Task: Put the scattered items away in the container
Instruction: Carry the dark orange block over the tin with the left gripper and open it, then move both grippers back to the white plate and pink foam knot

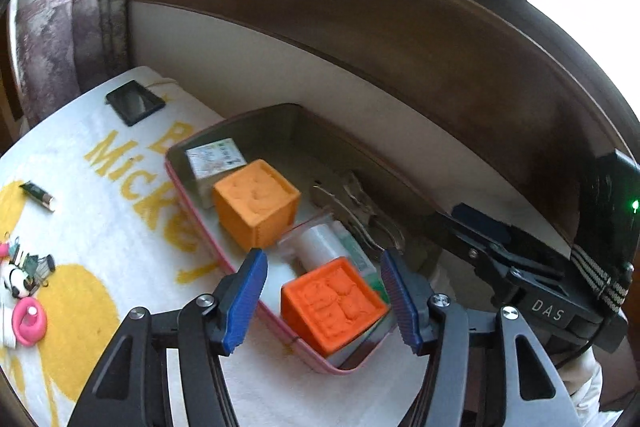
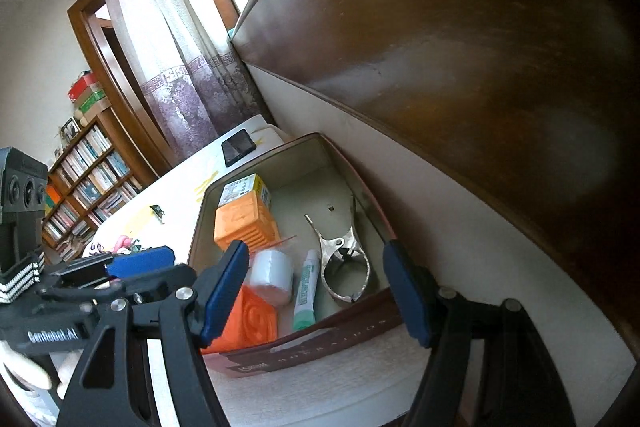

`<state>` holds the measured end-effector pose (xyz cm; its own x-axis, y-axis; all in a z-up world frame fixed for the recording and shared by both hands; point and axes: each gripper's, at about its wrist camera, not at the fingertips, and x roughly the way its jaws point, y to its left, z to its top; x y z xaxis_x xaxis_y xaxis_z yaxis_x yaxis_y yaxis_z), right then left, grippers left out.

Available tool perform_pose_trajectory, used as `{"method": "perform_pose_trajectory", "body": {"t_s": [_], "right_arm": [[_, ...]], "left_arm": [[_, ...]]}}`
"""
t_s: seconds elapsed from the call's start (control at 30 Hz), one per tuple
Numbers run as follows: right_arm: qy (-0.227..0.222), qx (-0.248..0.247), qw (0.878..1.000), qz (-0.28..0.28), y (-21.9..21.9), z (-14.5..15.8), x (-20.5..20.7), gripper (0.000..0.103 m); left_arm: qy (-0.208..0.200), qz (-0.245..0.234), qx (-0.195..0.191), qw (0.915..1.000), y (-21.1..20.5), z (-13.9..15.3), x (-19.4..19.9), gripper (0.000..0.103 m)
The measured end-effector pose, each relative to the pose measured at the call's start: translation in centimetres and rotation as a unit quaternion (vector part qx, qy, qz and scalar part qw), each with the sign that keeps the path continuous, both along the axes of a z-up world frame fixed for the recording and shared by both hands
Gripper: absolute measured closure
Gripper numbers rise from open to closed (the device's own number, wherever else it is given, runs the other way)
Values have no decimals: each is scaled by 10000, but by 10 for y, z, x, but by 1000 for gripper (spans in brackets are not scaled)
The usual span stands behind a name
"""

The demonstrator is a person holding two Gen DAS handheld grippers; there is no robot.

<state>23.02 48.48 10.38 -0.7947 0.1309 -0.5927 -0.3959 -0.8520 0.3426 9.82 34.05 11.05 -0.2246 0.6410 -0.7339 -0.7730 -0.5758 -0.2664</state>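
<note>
Left wrist view: left tongs (image 1: 324, 301) hang released around a deep-orange embossed cube (image 1: 334, 309) inside the pink-rimmed metal tin (image 1: 200, 223). Right tongs (image 2: 316, 291) gape empty over it, a lighter orange cube (image 1: 256, 207) at 11 o'clock.

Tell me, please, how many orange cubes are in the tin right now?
2. The lighter orange cube sits toward the tin's far end beside a small printed box; the darker orange cube sits at the near end. Others could be hidden underneath.

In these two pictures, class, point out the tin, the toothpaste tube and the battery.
tin (image 2: 304, 349), right wrist view, near outer wall
toothpaste tube (image 2: 306, 293), right wrist view, middle of tube
battery (image 1: 38, 195), left wrist view, middle of body
</note>
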Motion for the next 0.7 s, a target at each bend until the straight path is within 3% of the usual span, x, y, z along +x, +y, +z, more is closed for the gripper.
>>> {"method": "perform_pose_trajectory", "body": {"t_s": [0.53,0.6,0.7], "right_arm": [[-51,-24,9997,230,-29,-2,-15,25],[-59,-39,9995,305,-35,-2,-20,25],[-54,-46,9989,461,-48,-1,-30,25]], "left_arm": [[-22,637,-12,9980,-49,-6,-21,42],[-31,797,22,9968,-60,-8,-27,31],[43,1073,76,9942,-81,-7,-33,29]]}}
